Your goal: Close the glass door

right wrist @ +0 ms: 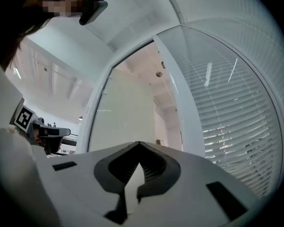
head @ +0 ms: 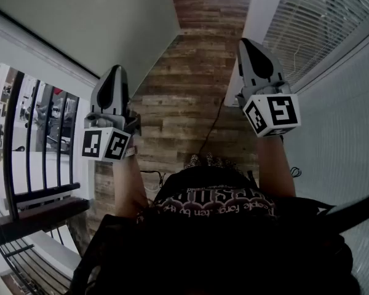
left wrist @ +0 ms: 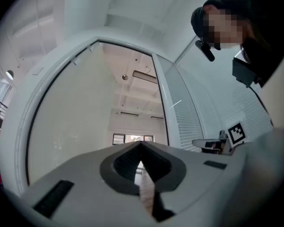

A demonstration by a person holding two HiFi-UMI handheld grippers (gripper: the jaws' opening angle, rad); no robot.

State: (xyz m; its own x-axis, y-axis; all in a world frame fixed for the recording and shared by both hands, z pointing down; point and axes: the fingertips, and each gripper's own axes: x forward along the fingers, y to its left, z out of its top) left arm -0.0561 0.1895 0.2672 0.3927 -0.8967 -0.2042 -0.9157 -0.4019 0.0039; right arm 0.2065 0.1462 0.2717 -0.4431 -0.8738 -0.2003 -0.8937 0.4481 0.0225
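Observation:
The glass door [head: 80, 23] is a large frosted pane in a white frame at the upper left of the head view. It fills the left of the left gripper view [left wrist: 71, 112] and the middle of the right gripper view [right wrist: 128, 117]. My left gripper [head: 115, 71] is held in the air beside the pane's near edge, its jaws shut on nothing [left wrist: 141, 144]. My right gripper [head: 249, 43] hovers near a white post [head: 258, 11], also shut and empty [right wrist: 139, 145]. Neither gripper touches the door. Between the two lies an open passage.
Wooden plank floor [head: 190, 72] runs ahead through the opening. A glass wall with white blinds [head: 323, 17] stands on the right. A black railing [head: 43, 140] with a drop behind it is at the left. A thin black cable [head: 212, 128] trails across the floor.

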